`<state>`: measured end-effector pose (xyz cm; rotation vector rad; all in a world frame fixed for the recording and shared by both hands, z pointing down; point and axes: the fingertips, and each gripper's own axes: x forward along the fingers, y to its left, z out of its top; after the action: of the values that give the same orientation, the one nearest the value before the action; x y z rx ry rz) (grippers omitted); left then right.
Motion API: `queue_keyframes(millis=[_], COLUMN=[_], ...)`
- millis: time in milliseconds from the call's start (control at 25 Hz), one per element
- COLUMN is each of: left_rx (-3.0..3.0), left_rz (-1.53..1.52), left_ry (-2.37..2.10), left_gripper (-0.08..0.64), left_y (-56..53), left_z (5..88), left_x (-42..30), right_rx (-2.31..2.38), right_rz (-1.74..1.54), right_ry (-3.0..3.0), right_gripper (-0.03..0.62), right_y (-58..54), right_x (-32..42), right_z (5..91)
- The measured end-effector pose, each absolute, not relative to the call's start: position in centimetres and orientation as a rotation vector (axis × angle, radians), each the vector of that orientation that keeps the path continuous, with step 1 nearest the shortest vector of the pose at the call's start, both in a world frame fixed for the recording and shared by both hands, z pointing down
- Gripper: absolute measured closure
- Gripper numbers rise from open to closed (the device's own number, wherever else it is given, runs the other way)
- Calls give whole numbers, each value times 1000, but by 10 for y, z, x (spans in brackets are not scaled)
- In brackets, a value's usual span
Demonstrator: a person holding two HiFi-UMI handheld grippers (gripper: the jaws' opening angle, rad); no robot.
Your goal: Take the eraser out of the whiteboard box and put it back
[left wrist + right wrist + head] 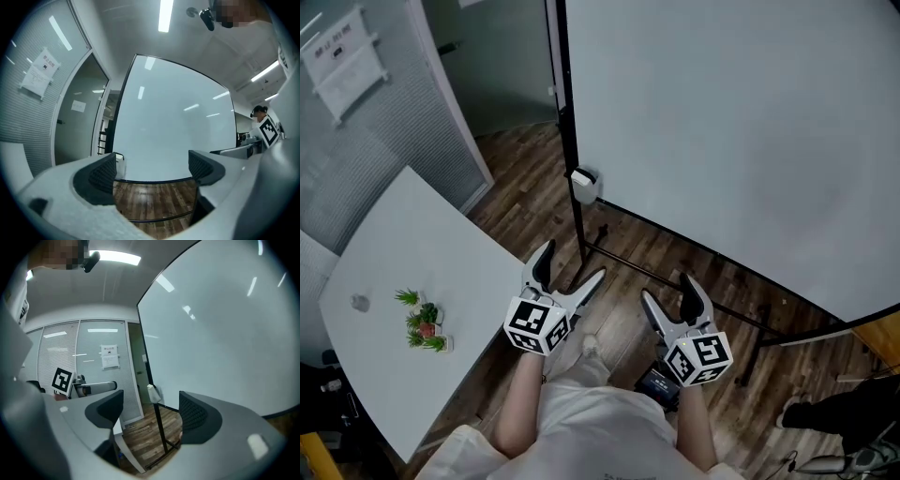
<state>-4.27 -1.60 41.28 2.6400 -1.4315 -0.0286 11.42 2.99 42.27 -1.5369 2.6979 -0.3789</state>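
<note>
Room: wood-plank floor (619,244), with a blinded glass partition along the left side that carries a paper holder (342,61).
Table: a white table (422,244) stands at the left. Small green plants (422,323) sit toward its near end, and a small grey item (360,302) lies beside them nearer the left edge; what it is cannot be told.
Left gripper (573,262): released, jaws wide apart with only floor and board between them. It is held low in front of the person, over the table's right edge.
Whiteboard box (584,185): a small white holder fixed to the dark post at the lower left corner of the whiteboard (741,122), well apart from both grippers.
Eraser: not separately visible; judged to be inside the box.
Right gripper (667,289): released and empty, level with the left one, its jaws pointing toward the stand's foot.
Step in hand: approach; nothing has been taken out yet.
Next move: one gripper must rise and reach forward to the box at the board's corner, enter from above and close on the eraser. The box is small and the opening narrow, so alignment with the post matters.
</note>
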Motion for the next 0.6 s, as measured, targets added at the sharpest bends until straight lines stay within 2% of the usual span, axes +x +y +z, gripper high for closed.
queue_keyframes(millis=[280,600], left_rx=[2638,2673], left_rz=[49,119], left_ry=[-1431,-1415], left_gripper=[94,123], left_y=[-114,-173], left_z=[425,440], left_x=[-64,-79], right_rx=[-1553,-1587], right_rz=[-377,-399], right_ry=[2704,2711], right_gripper=[225,227], right_y=[-65,-123], right_x=[91,72], right_z=[423,436])
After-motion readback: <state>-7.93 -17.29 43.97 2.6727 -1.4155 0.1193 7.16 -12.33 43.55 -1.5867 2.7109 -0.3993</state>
